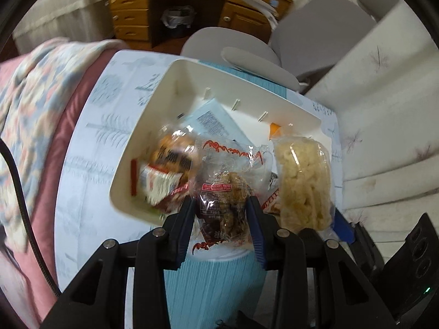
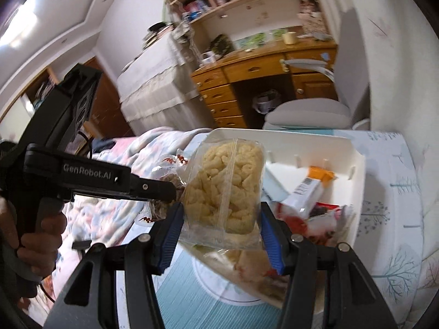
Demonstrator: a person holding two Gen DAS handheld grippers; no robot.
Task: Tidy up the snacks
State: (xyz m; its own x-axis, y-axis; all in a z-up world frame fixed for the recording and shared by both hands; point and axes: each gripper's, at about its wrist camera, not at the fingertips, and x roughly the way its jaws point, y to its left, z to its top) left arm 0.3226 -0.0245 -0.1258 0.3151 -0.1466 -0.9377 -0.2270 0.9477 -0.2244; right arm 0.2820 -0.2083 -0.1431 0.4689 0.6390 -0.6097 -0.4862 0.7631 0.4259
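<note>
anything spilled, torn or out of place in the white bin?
Nothing spilled or torn. Packets in the white bin lie jumbled and overlapping, not sorted. Left tongs grip a clear brown-snack packet; right tongs grip a bag of pale puffs above it.

Both views: dim indoor light, strong fisheye bending and black corners. Ceiling glare upper left, right view. Motion blur smears snack packets; backgrounds soft.
</note>
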